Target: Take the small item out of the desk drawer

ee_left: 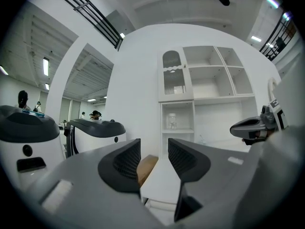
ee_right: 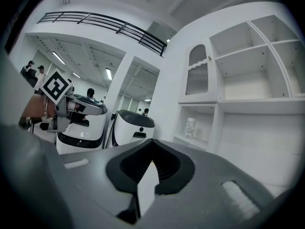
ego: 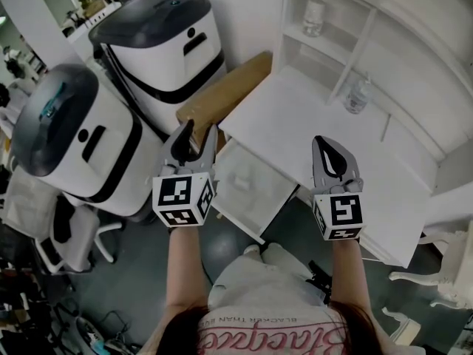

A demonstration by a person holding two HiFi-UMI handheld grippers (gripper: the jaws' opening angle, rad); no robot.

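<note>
Far left, two white robots with dark tops: the near robot [ego: 66, 135] and the far robot [ego: 166, 39] behind it, with a chair [ego: 74, 242] low beside the near one. Moving right, the left gripper [ego: 194, 143] is held level. Its jaws are spread with a clear gap and nothing between them. Its own view [ee_left: 153, 151] looks through that gap to the edge of a brown board [ego: 222, 87] and the corner of the white desk [ego: 310, 117].

Just right of that gripper is the drawer [ego: 259, 191]. It is pulled out from under the desk's near-left edge, pale inside. The small item is too faint to pick out in it. Neither gripper is in the drawer; both hang near it over the desk's front edge.

Further right, the right gripper [ego: 330, 154] is level too, over the desk's near edge. Its jaws are pressed together at the tips and pinch nothing; in its own view [ee_right: 151, 149] only white desk shows through the slot behind the tips.

At the back right, a bottle [ego: 358, 95] stands on the desk by the shelves [ego: 369, 32], and a second bottle [ego: 314, 17] sits up in a cubby.
</note>
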